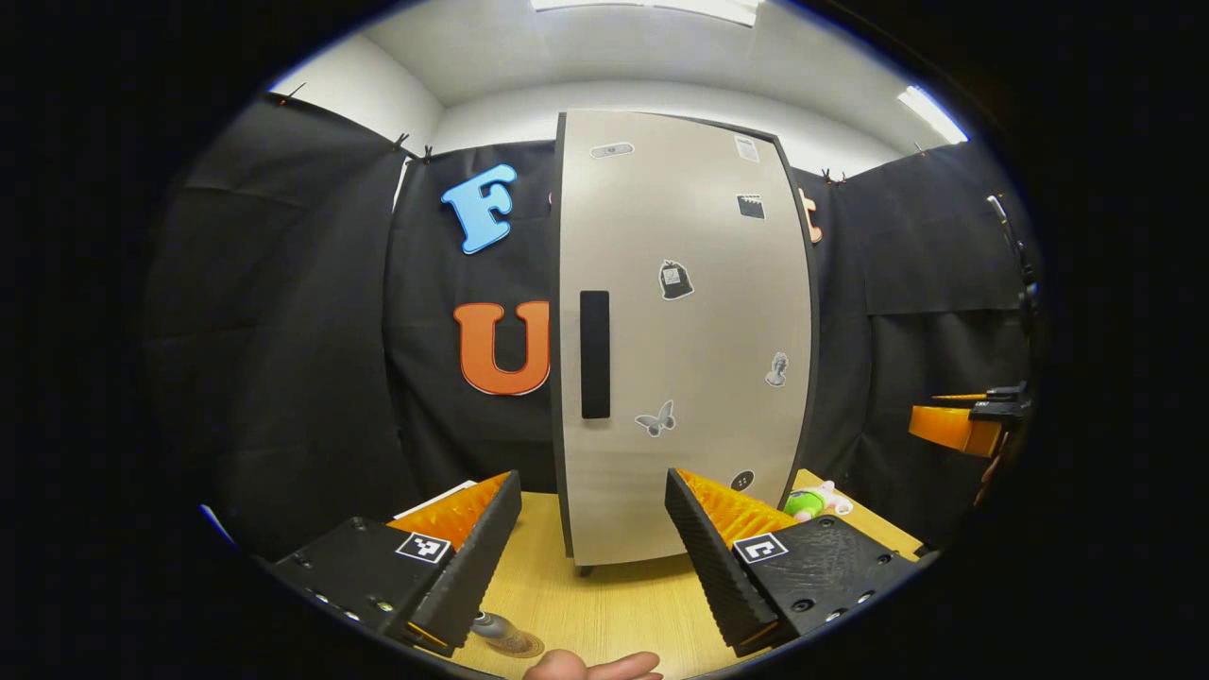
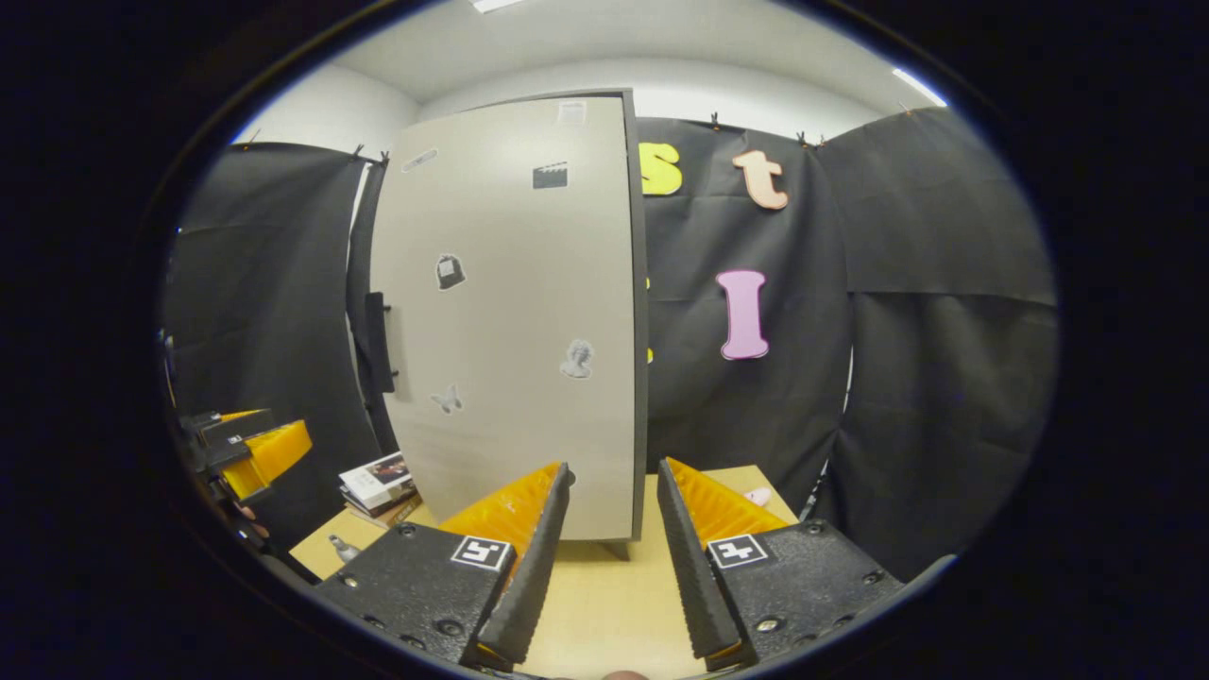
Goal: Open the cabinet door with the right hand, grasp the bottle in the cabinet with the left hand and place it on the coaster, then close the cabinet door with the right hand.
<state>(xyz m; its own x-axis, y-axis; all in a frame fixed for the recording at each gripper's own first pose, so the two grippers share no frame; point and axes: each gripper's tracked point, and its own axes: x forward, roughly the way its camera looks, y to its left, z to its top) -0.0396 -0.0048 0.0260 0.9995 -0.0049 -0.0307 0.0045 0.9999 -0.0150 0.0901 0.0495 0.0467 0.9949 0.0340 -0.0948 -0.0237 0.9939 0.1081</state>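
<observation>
On the far side of the wooden table (image 1: 604, 604) stands the cabinet (image 1: 680, 340), upright, its pale door (image 2: 515, 312) closed flat against the body, so whatever sits inside is hidden. A black vertical handle (image 1: 595, 354) runs along the door's left edge in the left gripper view; in the right gripper view it is seen nearly edge-on (image 2: 376, 342) and is hard to make out. Small stickers dot the door.

The left gripper (image 1: 593, 557) hangs level above the near table, jaws spread wide and empty, the door's lower part framed between them but well apart. The right gripper (image 2: 609, 557) is likewise parted and empty, pointing at the door's right edge.

At the near edge, a round coaster (image 1: 515, 645) lies beside the left finger, partly cut off, with a small dark object on it that cannot be identified. A fingertip (image 1: 593, 667) pokes in there. A green toy (image 1: 810, 501) lies right of the cabinet; a stack of books (image 2: 380, 486) lies to its left.
</observation>
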